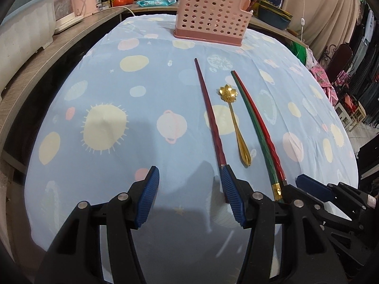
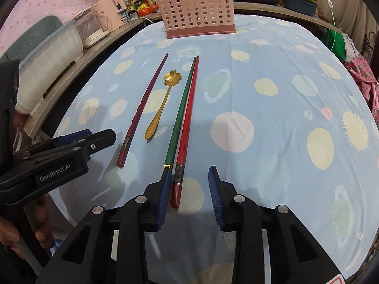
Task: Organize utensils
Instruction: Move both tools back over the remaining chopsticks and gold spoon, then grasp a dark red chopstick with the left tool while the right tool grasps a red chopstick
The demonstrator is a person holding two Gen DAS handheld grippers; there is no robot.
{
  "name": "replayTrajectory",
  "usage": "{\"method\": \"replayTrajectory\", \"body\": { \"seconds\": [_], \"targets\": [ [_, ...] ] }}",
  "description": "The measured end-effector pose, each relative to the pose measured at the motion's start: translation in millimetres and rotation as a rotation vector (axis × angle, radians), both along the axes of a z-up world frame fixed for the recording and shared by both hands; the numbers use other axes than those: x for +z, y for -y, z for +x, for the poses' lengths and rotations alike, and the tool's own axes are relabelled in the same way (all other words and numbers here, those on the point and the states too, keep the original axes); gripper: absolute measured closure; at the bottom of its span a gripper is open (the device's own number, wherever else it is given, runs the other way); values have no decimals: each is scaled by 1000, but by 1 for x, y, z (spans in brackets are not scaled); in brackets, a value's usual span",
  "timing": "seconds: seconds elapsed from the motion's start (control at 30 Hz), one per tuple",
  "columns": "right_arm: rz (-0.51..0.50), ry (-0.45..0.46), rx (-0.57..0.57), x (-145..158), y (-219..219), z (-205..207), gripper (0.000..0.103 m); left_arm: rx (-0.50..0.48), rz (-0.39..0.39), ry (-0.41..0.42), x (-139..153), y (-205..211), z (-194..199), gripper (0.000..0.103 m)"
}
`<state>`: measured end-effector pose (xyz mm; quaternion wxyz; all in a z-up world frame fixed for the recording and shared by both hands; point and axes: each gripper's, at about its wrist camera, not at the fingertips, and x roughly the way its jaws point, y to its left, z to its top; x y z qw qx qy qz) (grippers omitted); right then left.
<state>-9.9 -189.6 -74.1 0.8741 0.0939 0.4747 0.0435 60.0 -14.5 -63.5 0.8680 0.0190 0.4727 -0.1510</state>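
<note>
Chopsticks, slim lacquered, beside flower-bowled gold spoon on printed cloth.

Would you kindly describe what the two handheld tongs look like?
Both the left tongs and the right tongs have angular black plastic arms with cut-out holes, silver round pivot pins and ribbed blue pads. The left one's side carries white "GenRobot.AI" lettering. No cables or sleeves show.

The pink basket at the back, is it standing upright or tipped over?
Upright. The pink basket sits flat on its darker base on the tablecloth, its open top facing up.
</note>
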Motion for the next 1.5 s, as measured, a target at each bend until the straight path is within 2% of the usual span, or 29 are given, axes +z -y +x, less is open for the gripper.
{"method": "replayTrajectory", "body": {
  "seconds": [0.43,0.57,0.97,1.03,1.13,1.4,1.5],
  "targets": [
    [-39,-5,7,-4,-4,0,76,-27,7,-13,-4,7,-1,50],
    [-61,-2,11,-5,-6,-1,77,-29,11,-11,-6,10,-2,44],
    [-91,7,17,-5,-9,-2,79,-47,6,-21,-11,15,-5,45],
    [-91,7,16,-5,-9,-2,80,-50,10,-18,-11,15,-6,47],
    [-86,7,11,-5,-7,-3,82,-54,11,-16,-11,15,-7,56],
    [-80,8,6,-5,-5,-4,89,-75,-21,-28,-12,15,-6,93],
    [-71,7,4,-4,-3,-5,95,-71,-38,-37,-12,12,-5,95]
  ]
}}
